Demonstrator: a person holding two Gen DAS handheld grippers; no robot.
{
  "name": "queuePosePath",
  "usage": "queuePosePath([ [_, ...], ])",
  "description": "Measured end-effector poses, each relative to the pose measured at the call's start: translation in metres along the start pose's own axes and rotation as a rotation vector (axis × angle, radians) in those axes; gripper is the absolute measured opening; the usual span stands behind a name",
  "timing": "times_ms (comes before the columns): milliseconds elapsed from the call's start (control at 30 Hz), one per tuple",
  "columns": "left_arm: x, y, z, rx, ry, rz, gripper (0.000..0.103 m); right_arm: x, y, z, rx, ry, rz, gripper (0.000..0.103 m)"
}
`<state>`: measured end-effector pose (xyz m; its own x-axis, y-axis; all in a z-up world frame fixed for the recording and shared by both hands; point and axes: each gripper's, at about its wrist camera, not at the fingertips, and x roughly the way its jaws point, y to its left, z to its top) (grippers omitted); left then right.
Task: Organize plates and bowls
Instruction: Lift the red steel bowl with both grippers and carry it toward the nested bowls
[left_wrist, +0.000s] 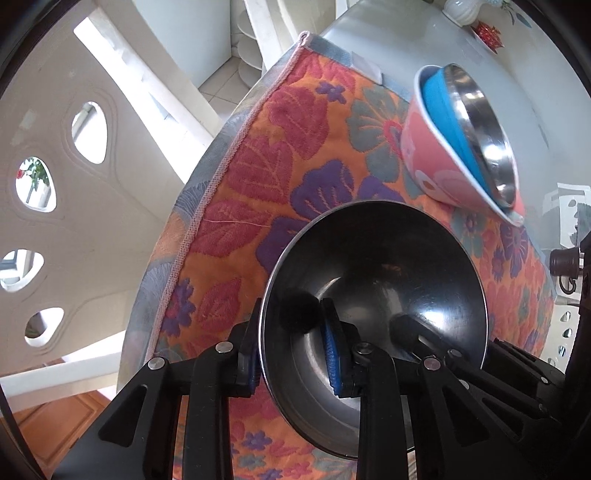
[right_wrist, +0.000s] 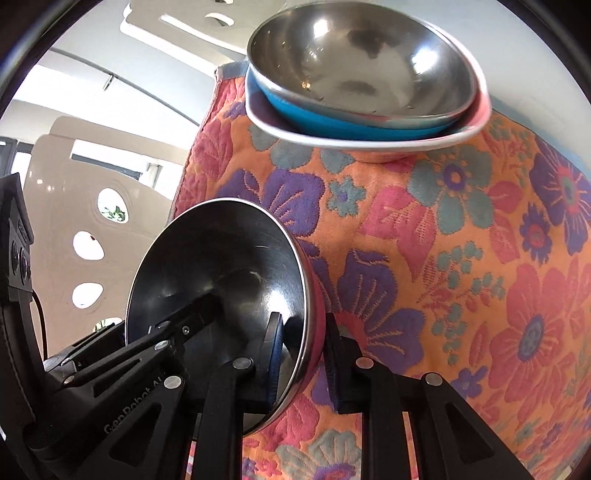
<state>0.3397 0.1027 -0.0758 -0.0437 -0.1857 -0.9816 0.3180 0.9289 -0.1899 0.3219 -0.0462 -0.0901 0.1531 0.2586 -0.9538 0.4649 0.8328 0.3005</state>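
Both claws (left_wrist: 291, 354) (right_wrist: 301, 363) on steel bowl (left_wrist: 373, 273) rim.

Floral woven cloth (left_wrist: 258, 155) in orange, red and purple spread over a white table (left_wrist: 406, 40), white ribbed vase (left_wrist: 460, 9) near the far table edge, cream partition with oval cutouts (left_wrist: 74, 177) beyond

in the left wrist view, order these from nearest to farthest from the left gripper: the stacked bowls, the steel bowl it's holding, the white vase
1. steel bowl: clamped at its rim in the left gripper, low in the centre.
2. stacked bowls: pink, blue and steel nested, on the floral cloth, upper right.
3. white vase: far side of the table, top right edge.
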Motion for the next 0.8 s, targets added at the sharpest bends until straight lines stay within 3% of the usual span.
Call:
queuePosePath([
  [333, -0.024, -0.030, -0.005, 0.037, -0.017, 0.029, 0.023, -0.032, -0.020, 0.000, 0.037, -0.025, 0.010, 0.020],
  [800, -0.070, -0.071, 0.004, 0.073, -0.077, -0.028, 0.024, -0.115, -0.052, 0.005, 0.059, -0.139, 0.012, 0.021],
])
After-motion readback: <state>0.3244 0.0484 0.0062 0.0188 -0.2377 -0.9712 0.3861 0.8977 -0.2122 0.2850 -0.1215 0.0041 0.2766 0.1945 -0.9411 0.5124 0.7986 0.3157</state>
